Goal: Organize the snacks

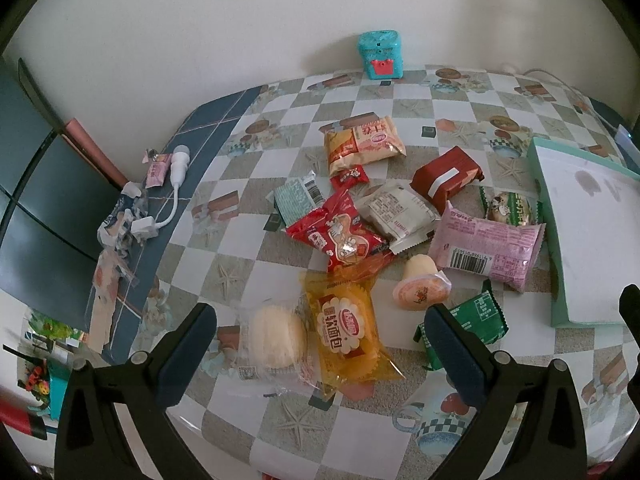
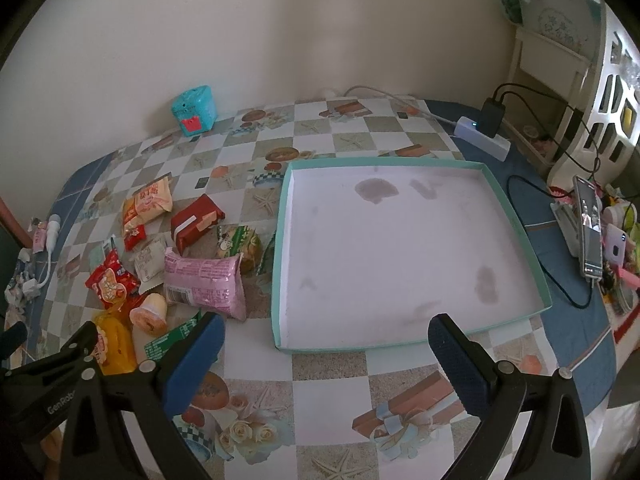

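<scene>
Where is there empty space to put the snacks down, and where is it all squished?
The teal tray is bare inside, only stained. The checkered table is also free in front of the tray, and between the teal tin and the snack pile. It is crowded left of the tray, around the pink packet.

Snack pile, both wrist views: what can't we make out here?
- Green packet: left wrist view, near end hidden behind a fingertip of the left gripper; right wrist view, partly covered by the right gripper.
- Orange packet: mostly buried under the red packet.
- White tray: cut off at the left wrist view's right edge.
- Printed text on the white packet: too small to read.
</scene>
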Available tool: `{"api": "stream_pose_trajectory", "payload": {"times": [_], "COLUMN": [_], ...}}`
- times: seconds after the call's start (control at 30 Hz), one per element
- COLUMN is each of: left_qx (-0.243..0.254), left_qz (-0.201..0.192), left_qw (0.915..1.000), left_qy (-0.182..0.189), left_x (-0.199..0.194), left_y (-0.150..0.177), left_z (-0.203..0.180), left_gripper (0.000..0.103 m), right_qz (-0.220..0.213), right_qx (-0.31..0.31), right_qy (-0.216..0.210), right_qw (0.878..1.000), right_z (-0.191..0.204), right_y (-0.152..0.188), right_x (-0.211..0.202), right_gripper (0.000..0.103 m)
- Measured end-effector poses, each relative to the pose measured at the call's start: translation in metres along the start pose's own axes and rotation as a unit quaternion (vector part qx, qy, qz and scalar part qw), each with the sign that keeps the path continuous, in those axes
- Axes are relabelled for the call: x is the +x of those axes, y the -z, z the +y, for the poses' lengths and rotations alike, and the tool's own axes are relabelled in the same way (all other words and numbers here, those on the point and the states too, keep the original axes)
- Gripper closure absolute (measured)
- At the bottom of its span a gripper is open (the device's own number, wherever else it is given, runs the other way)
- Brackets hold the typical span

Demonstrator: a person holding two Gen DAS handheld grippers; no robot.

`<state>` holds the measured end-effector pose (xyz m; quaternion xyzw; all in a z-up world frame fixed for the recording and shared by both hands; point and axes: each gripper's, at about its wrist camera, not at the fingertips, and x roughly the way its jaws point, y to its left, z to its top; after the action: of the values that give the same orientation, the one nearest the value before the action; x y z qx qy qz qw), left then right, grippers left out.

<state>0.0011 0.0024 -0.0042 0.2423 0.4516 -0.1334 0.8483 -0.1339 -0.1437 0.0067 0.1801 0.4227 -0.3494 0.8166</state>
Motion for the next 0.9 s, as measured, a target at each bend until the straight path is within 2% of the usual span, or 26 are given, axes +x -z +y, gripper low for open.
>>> {"api": "stream_pose_trajectory", "payload": {"times": [0.9], "left_qx": [0.000], "left_qz": [0.002], "left_qw": [1.0000], "left_qy": [0.001], "left_x": [0.0038], "left_y": [0.0043], "left_z": [-0.0013], "left_gripper": [0.000], "right_qz": [0.002], "right_qx": [-0.002], "right_qy": [0.001], "right_qw": [1.000], "right_z": [0.0005], "right_y": [0.0011], "right_x": [0.0017], "right_gripper": [0.000]}}
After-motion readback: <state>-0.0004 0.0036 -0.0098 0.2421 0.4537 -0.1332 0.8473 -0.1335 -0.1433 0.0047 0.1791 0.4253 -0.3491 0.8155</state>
